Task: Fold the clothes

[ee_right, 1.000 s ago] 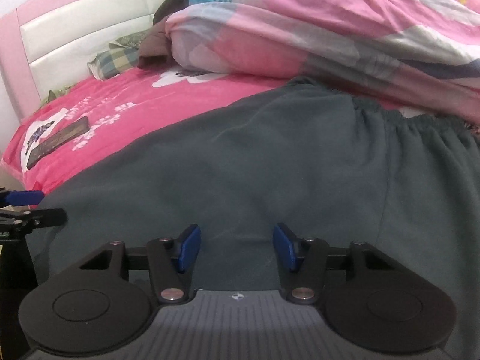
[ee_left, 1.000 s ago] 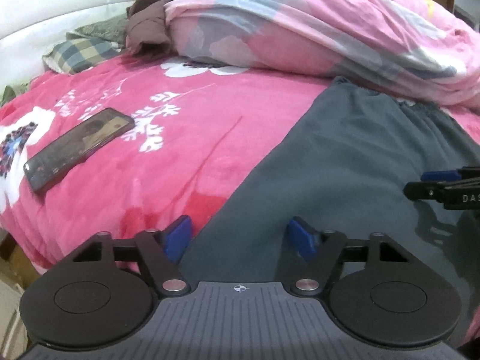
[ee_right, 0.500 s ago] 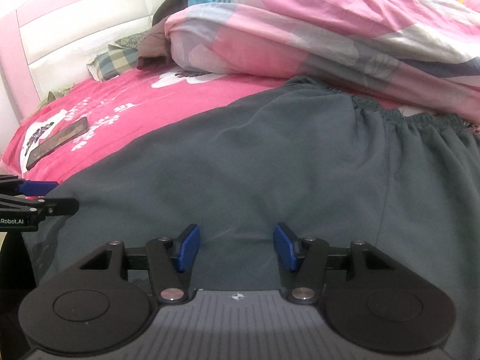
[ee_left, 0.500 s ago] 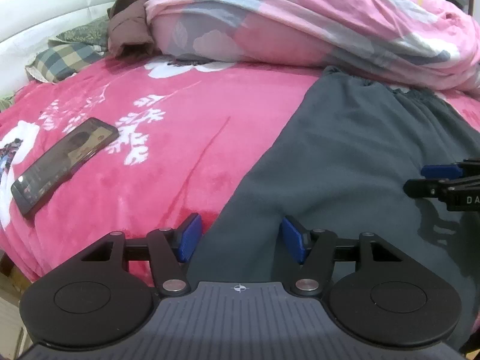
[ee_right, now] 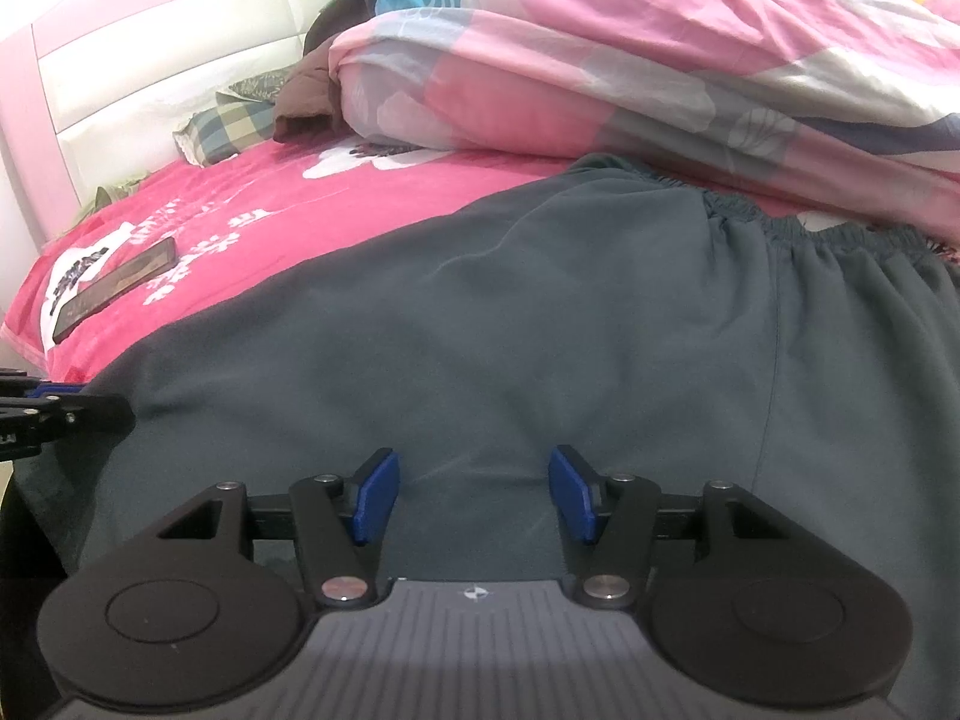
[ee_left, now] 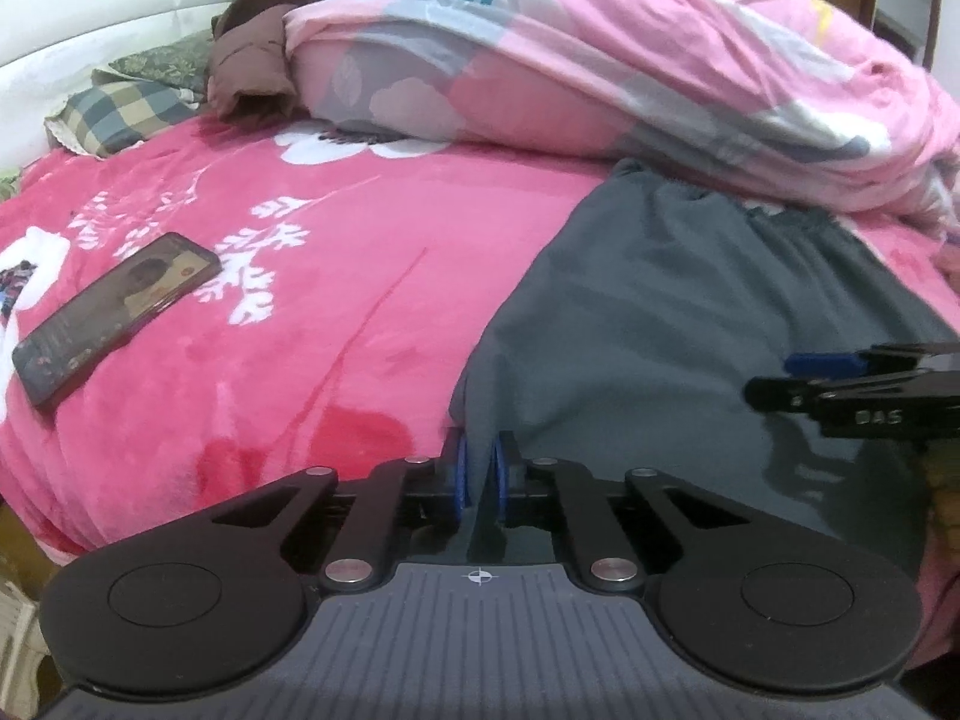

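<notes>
Left wrist view: the left claw has just closed, pinching the soft, limp dark grey trousers at their six-o'clock hem on the pink floral bed; the right claw stands spread above the cloth, and should probably grip the hem too.

light: soft, even indoor | shadows: faint, right gripper casts one on the grey trousers | glare: white headboard slightly washed out | distortion: strong fisheye bend, dark corners | focus: soft, slightly grainy throughout

Left claw clamped on grey trousers' edge.
</notes>
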Demonstrator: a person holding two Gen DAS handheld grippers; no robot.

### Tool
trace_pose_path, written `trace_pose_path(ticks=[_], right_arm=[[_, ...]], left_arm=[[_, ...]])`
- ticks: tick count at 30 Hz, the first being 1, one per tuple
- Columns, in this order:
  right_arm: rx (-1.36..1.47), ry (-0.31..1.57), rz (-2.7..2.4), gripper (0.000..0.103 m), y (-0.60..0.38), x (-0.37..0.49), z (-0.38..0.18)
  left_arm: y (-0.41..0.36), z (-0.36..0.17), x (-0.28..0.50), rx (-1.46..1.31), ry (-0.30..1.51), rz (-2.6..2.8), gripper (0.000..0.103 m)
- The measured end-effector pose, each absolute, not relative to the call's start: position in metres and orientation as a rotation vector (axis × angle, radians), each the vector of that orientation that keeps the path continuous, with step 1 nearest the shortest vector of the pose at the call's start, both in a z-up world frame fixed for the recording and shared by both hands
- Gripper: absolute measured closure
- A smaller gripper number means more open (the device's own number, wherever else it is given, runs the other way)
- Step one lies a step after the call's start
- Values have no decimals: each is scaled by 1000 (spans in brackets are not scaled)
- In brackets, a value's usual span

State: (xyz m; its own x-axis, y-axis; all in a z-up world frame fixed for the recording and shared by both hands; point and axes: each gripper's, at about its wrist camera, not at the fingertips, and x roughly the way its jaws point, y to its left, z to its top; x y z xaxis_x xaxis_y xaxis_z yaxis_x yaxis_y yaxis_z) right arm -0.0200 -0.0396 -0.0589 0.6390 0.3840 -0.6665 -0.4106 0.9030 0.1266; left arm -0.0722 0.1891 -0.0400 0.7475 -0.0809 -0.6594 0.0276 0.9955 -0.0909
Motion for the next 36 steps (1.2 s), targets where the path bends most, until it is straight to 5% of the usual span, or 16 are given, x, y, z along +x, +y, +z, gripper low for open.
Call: trace_pose_path(ticks=[13,20,36], right_arm=[[-16,761,451,40,-42,-18,-56],[274,739,555,40,-68,-20,-37],[700,1042,826,46,-39,7,-74]], left_arm=[[147,-49,-81,-114,720,-258,100],[139,-52,-84,-108,719,-301,100],[170,-42,-93,-314,707,-390,100]])
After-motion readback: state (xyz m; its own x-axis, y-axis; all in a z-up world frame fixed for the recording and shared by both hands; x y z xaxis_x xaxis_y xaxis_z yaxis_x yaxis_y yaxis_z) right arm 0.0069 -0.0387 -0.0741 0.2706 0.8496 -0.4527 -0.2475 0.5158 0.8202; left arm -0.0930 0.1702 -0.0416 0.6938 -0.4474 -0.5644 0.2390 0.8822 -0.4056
